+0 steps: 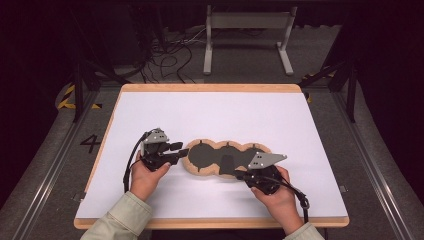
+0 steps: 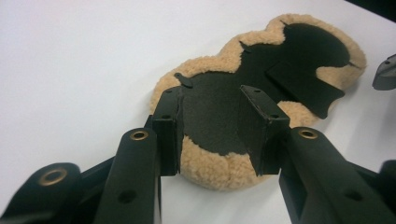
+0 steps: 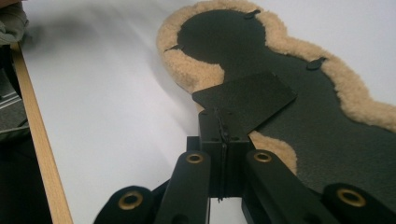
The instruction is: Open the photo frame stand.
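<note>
Black, lobed pad edged in tan fleece lies mid-table on white table. Left gripper released, astride its end. Right gripper clenched on the pad's black flap

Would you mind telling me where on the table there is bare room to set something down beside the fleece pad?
The white table top is bare across its far half, beyond the fleece pad, and along the left and right edges. The near middle is crowded: the left gripper stands open at the pad's left end, the right gripper shut at its black flap.
</note>
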`<state>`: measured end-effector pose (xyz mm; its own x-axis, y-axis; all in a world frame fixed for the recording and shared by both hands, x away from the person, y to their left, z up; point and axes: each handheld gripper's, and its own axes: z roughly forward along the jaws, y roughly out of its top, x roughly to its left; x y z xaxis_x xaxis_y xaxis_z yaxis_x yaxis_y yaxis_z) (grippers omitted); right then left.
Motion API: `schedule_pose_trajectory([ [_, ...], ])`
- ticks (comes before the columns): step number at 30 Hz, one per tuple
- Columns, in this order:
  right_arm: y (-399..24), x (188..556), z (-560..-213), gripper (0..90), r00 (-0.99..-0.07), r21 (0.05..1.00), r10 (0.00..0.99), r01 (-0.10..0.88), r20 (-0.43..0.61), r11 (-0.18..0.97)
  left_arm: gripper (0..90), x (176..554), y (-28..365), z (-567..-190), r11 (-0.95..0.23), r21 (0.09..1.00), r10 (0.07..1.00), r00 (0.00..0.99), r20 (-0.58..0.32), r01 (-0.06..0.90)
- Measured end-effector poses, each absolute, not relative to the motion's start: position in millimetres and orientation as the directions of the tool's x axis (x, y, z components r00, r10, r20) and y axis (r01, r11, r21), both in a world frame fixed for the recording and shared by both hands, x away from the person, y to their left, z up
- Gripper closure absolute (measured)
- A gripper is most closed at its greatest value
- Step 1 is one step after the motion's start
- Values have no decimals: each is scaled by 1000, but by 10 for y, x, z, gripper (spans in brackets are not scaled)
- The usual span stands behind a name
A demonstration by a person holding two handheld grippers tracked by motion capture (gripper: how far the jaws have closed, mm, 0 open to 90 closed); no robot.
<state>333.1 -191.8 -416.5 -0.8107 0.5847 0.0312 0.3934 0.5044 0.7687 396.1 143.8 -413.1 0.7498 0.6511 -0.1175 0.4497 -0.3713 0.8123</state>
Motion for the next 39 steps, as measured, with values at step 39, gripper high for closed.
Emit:
schedule_pose_trajectory([
  [39,-1814,3551,-4240,900,-822,762,559,431,111,482,591,3849,1551,-4273,-418,766,693,717,-79,489],
])
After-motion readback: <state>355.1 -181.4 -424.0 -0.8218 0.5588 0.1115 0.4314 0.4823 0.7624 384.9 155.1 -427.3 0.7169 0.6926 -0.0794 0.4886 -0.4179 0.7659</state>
